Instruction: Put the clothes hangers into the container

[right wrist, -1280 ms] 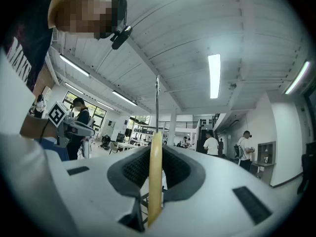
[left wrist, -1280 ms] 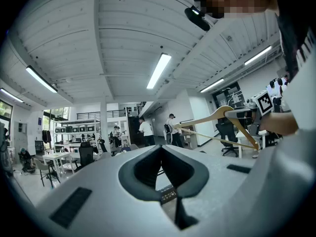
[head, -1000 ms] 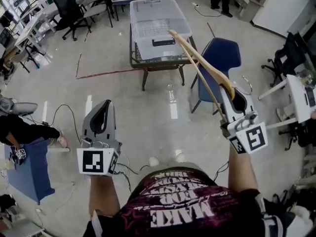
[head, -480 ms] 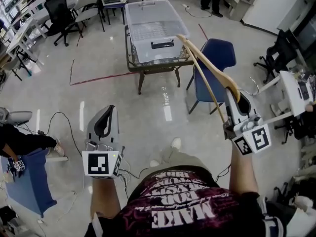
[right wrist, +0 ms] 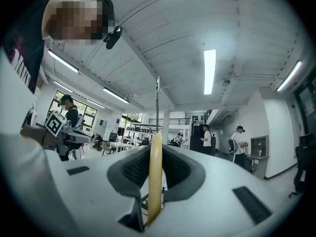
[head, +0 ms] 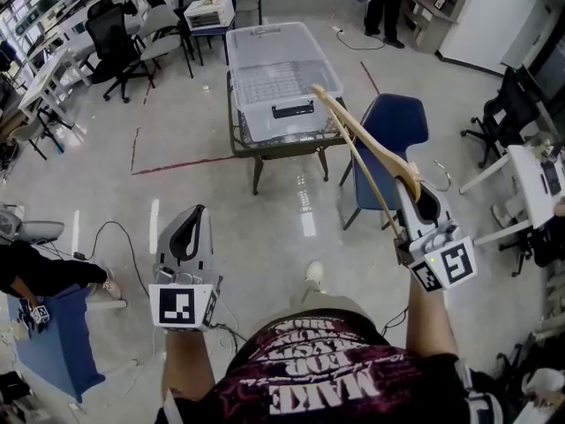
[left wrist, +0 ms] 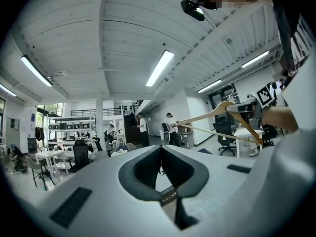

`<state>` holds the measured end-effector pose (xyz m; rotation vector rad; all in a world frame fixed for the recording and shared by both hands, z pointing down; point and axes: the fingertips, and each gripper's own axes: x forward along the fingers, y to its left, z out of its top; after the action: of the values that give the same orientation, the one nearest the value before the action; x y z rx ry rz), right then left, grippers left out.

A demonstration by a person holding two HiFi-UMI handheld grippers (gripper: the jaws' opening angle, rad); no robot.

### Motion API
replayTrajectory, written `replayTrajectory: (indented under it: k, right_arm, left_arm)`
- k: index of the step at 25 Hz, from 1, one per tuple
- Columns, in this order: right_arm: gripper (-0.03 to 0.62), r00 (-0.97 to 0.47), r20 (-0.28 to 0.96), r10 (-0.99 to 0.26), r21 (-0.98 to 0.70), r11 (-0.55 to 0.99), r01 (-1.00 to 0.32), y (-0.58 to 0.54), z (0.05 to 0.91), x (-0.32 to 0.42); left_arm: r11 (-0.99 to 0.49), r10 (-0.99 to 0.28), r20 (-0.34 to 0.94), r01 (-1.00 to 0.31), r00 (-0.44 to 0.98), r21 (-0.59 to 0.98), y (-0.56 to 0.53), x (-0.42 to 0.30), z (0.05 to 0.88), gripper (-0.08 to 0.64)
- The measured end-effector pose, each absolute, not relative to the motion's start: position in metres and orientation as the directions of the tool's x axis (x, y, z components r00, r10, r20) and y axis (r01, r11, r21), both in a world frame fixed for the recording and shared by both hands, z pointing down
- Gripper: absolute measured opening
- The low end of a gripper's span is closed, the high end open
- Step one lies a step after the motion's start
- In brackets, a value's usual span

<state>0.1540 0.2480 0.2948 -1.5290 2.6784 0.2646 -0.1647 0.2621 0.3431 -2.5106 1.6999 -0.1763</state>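
Head view: right gripper (head: 415, 180) clamps hanger (head: 366, 137), left gripper (head: 189, 215) closed, empty; I judge carry step, next lower hanger into container (head: 274, 60) at 12 o'clock.

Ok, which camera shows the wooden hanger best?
The head view: the whole wooden hanger shows, reaching from the right gripper toward the container. The left gripper view shows it small, at the right. The right gripper view shows only its edge between the jaws.
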Motion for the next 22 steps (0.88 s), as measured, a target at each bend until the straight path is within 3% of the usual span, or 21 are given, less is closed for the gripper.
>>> replayTrajectory:
  k: [4,15,22]
  right_arm:
    - [0.061,-0.53,-0.129,-0.838,0.127,0.516,-0.847,0.217,0.292,0.164]
    - [0.061,-0.548,-0.092,-0.832,0.082,0.542,-0.837,0.147,0.312,0.196]
    - [0.061,-0.577,-0.104,-0.81,0.059,0.575,-0.816,0.101,0.306,0.217]
  left_arm:
    - [-0.378,-0.926,0.008,-0.924,0.378,-0.065,0.229,-0.155,0.331,0.006]
    - [-0.429,-0.903,0.045,-0.895,0.426,-0.126,0.15,-0.098,0.335,0.006]
    - [-0.388,-0.921,0.013,-0.919,0.388,-0.067,0.107,-0.085,0.316,0.006]
